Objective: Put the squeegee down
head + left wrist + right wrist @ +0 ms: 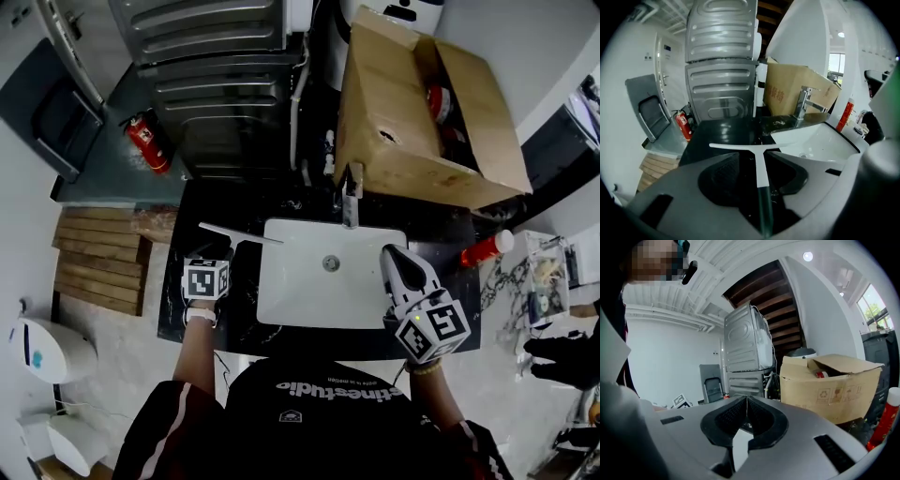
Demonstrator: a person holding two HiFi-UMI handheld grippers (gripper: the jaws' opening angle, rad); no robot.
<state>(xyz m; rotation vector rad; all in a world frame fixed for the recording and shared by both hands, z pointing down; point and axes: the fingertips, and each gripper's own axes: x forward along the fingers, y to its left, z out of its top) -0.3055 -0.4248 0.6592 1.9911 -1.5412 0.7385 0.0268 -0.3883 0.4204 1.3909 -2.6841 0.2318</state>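
- Squeegee (761,169) sits between left gripper's (753,153) spread jaws; a crooked retreat snags the handle.
- Its tip reaches the sink (787,135) rim; a nudge could drop it in.
- Right gripper (746,401): jaws together, empty.

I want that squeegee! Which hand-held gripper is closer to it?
Left. The left hand-held gripper has open jaws straddling the squeegee handle; the right hand-held gripper is across the sink, at its right edge.

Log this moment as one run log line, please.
left gripper: open, astride squeegee | squeegee: resting on black counter, unclamped | right gripper: shut, empty, by sink
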